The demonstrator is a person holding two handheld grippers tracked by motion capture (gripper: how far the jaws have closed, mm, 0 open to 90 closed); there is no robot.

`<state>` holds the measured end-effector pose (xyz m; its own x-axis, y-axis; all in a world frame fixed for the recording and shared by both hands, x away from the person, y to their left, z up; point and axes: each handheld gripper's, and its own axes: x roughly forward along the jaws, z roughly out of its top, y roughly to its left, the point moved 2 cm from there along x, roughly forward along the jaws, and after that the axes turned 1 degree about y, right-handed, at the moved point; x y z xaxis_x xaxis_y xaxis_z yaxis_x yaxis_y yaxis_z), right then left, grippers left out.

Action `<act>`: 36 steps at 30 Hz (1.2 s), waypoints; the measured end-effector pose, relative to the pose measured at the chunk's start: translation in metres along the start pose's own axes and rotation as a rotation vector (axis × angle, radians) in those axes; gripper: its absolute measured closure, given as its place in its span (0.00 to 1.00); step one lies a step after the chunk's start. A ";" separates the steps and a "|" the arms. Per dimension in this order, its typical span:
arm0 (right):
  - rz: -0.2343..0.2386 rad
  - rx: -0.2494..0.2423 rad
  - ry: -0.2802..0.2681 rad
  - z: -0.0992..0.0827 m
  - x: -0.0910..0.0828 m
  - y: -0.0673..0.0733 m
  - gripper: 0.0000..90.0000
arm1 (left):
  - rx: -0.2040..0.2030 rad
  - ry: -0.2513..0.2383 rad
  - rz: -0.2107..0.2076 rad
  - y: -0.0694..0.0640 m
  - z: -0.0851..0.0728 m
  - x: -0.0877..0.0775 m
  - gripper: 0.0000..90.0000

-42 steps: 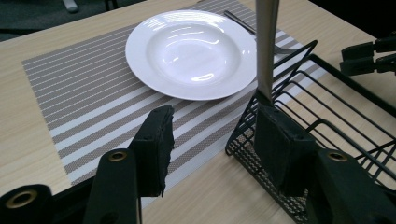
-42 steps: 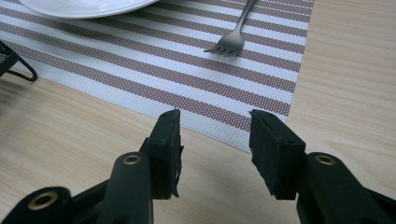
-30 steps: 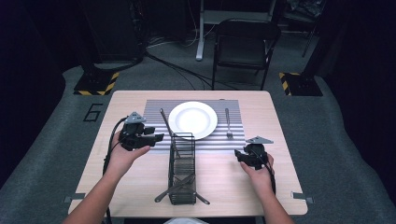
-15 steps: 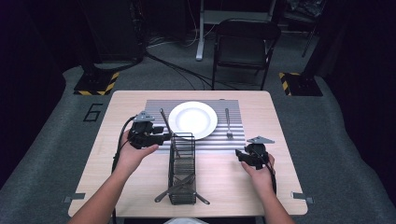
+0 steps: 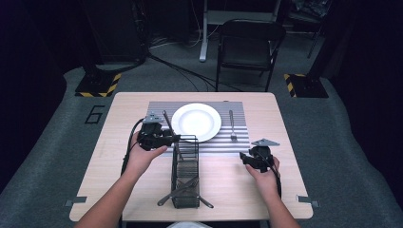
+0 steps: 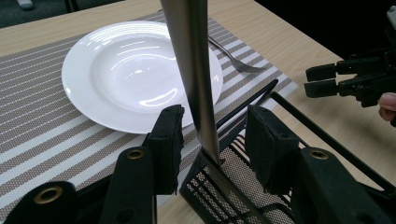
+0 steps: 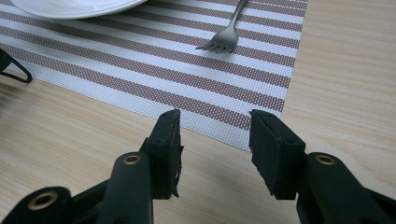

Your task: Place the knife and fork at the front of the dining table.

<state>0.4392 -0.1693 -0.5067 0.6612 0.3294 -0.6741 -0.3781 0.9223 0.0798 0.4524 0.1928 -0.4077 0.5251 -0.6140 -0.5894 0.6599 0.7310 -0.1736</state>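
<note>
Dark studio floor and a folding chair (image 5: pixel 249 47) surround a pale wooden bench (image 5: pixel 119 142) seen from above, where a table setting is part-way laid. On a striped placemat (image 5: pixel 159 108) sits a white plate (image 5: pixel 196 122), with a fork (image 5: pixel 232 126) already lying to its right. Nearer the person, a black wire caddy (image 5: pixel 185 173) lies on the bench just below the plate, and a few utensils (image 5: pixel 183 187) remain in it, their handles sticking out at the near end. The left tool (image 5: pixel 172 138) is at the caddy's far end; in the left gripper view its jaws straddle an upright metal utensil handle (image 6: pixel 194 84) rising out of the caddy. The jaws have just been closing, but there are gaps on both sides of the handle, so it is not yet gripped. The right tool (image 5: pixel 244 156) hovers apart over bare wood beside the mat's corner, jaws half spread with nothing between them. By the look of it, plate and fork are done; this utensil awaits gripping, lifting and placing, probably left of the plate, and the rest come after.
</note>
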 end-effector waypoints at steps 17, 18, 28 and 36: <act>0.003 0.002 0.001 0.000 0.000 -0.001 0.59 | 0.074 -0.012 0.054 -0.007 -0.002 0.001 0.85; 0.003 0.006 0.002 0.000 0.000 -0.001 0.59 | 0.074 -0.010 0.054 -0.008 -0.002 0.000 0.85; 0.003 0.015 0.007 -0.001 0.001 -0.001 0.59 | 0.112 -0.014 0.034 -0.021 -0.003 -0.002 0.89; 0.009 0.021 0.004 -0.001 0.001 -0.001 0.59 | 0.139 -0.003 0.000 -0.030 0.002 0.004 0.91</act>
<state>0.4398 -0.1703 -0.5085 0.6553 0.3370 -0.6760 -0.3705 0.9233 0.1012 0.4359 0.1679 -0.4028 0.5268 -0.6148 -0.5870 0.7278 0.6829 -0.0622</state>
